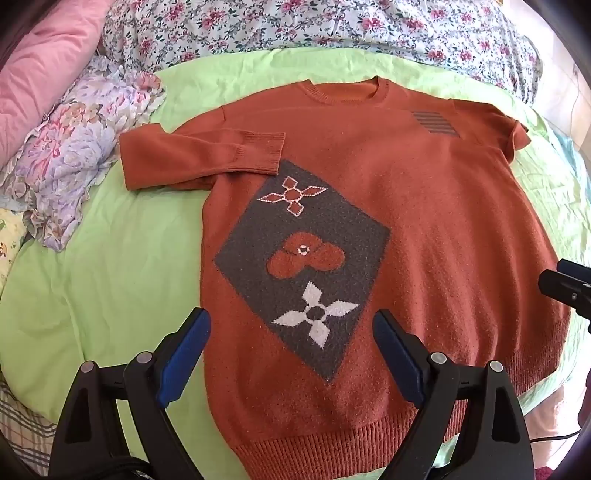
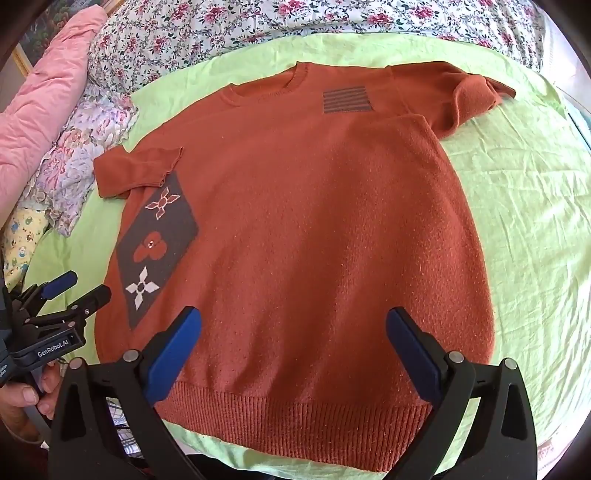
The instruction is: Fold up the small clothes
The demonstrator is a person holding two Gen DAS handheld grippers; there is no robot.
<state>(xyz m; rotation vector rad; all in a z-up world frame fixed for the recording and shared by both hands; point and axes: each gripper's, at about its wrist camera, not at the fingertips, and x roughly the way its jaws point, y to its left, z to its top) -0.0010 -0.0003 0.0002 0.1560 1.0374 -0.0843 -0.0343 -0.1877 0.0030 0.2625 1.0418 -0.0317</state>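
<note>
A rust-orange knit sweater (image 1: 424, 206) (image 2: 314, 221) lies flat, front up, on a light green sheet (image 1: 110, 266) (image 2: 524, 206). It bears a grey diamond patch (image 1: 303, 258) (image 2: 155, 243) with three flower motifs and a small striped patch (image 2: 346, 99) near the collar. Its left sleeve (image 1: 199, 157) is folded across the chest; the right sleeve (image 2: 469, 96) is bunched at the far right. My left gripper (image 1: 291, 325) hangs open above the lower left part of the sweater. Over the ribbed hem (image 2: 295, 421) hovers my right gripper (image 2: 293, 325), open, nothing between its fingers.
A pink quilt (image 1: 40, 70) and a floral cloth (image 1: 77, 155) lie crumpled at the left. A flowered bedspread (image 1: 295, 26) runs along the back. A person's hand (image 2: 26, 398) holds the left gripper (image 2: 79, 288) at the lower left of the right wrist view.
</note>
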